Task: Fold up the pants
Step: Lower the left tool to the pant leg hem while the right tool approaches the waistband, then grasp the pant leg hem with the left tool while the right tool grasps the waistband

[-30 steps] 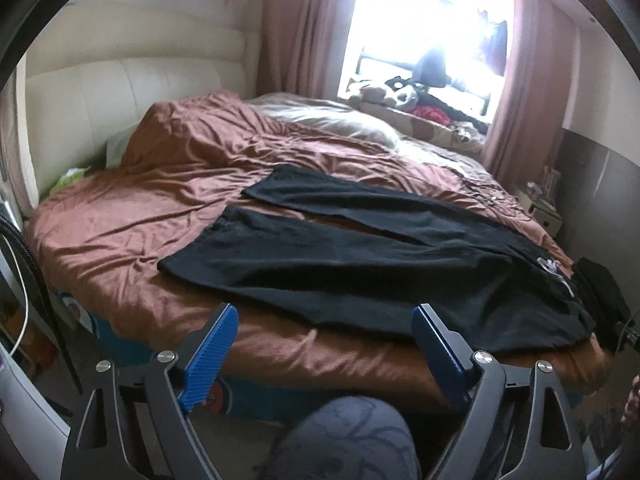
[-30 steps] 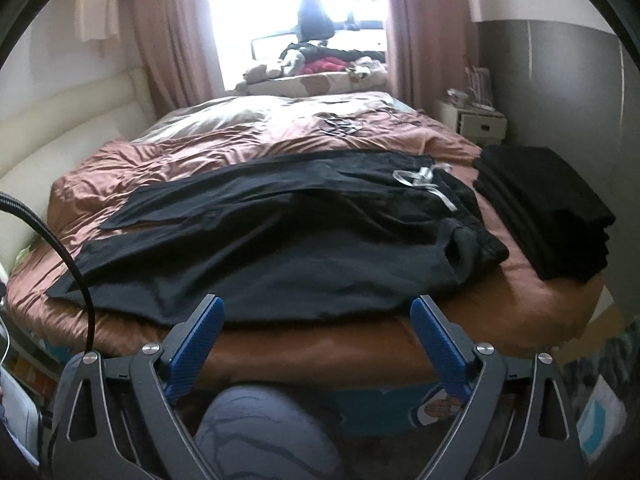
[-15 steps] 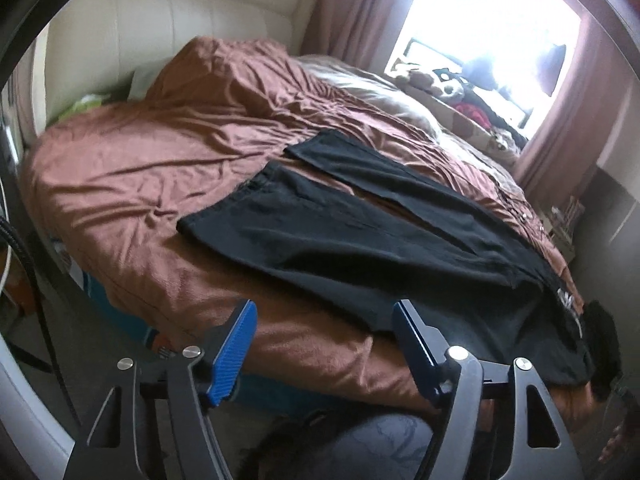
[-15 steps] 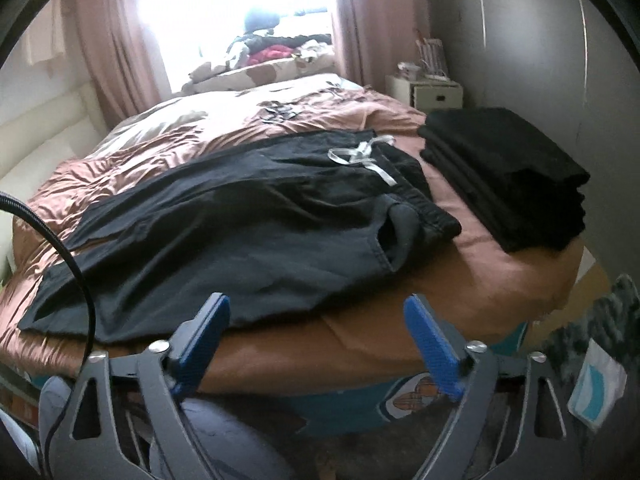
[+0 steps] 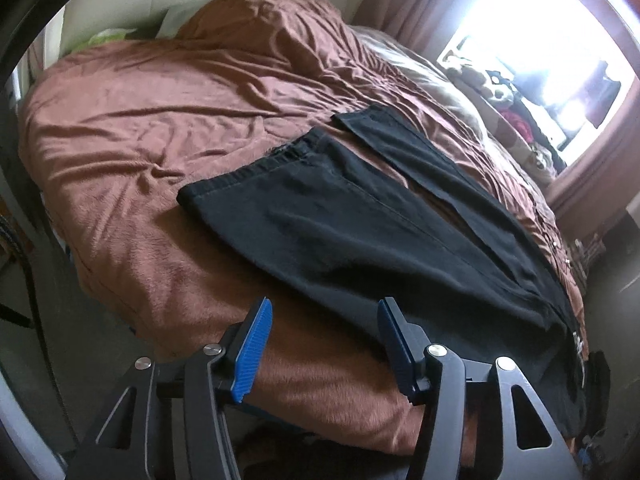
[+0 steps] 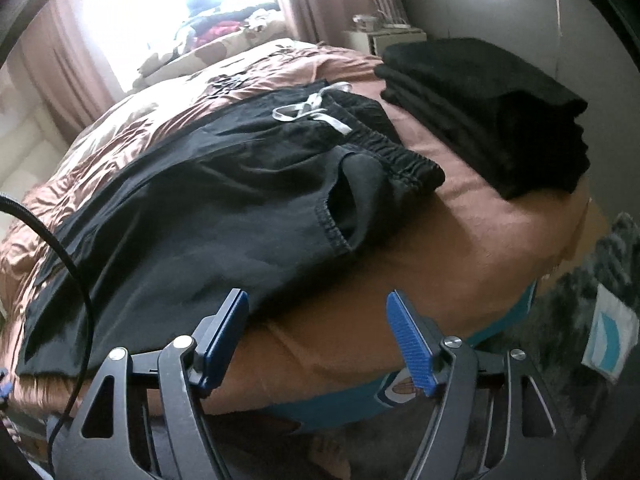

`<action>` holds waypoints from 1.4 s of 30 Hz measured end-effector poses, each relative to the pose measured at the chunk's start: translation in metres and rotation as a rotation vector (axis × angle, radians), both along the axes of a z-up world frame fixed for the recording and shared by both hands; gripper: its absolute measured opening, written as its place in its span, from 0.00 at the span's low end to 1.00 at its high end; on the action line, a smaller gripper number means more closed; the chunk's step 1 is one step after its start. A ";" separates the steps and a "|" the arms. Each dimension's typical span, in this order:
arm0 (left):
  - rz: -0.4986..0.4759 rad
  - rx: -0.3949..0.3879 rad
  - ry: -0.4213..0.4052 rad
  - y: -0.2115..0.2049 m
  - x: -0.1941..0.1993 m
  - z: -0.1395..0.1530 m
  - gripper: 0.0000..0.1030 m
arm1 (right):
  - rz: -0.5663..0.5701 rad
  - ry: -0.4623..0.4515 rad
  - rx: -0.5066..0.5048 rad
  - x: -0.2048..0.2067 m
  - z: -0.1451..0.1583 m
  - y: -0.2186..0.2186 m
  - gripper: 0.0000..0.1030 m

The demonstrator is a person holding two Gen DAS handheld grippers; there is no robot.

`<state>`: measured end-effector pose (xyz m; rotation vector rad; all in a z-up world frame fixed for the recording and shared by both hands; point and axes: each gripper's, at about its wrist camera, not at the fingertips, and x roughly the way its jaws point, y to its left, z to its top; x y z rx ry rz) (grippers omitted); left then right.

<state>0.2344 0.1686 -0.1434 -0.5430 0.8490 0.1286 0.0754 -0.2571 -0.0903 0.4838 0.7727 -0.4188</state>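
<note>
The black pants (image 5: pixel 360 216) lie spread flat on the brown bedspread (image 5: pixel 152 120) of the bed, both legs stretched out side by side. The left tool (image 5: pixel 324 344) hangs over the near edge of the bed, its blue pads (image 5: pixel 252 348) apart and closing, with only bedspread showing in the gap between them; the near leg's lower edge lies just ahead of its tips, and the hem end sits ahead and to its left. The right tool (image 6: pixel 316 340) hovers at the same bed edge near the waist end of the pants (image 6: pixel 224 184), its jaws likewise parted and closing with nothing pressed between them; the pants' edge lies just beyond its left finger (image 6: pixel 224 332). Ahead of it are the elastic waistband (image 6: pixel 396 156) and the white drawstring (image 6: pixel 312 114). Further ahead and to its right, a stack of folded black clothes (image 6: pixel 492 116) rests on the bed, apart from the pants.
</note>
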 end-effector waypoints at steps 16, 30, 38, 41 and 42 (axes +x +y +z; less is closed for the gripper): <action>0.110 -0.055 0.065 0.030 0.038 -0.035 0.54 | -0.167 -0.106 0.250 0.002 -0.037 -0.068 0.61; 0.175 -0.098 0.020 0.063 0.061 -0.045 0.28 | -0.227 -0.315 0.498 0.022 -0.079 -0.134 0.55; 0.210 -0.123 0.002 0.075 0.064 -0.038 0.05 | -0.251 -0.474 0.632 0.006 -0.099 -0.153 0.14; 0.201 -0.100 -0.021 0.074 0.064 -0.024 0.04 | -0.271 -0.493 0.619 -0.002 -0.094 -0.157 0.06; 0.200 -0.082 -0.027 0.073 0.064 -0.018 0.04 | -0.280 -0.502 0.611 -0.005 -0.090 -0.159 0.05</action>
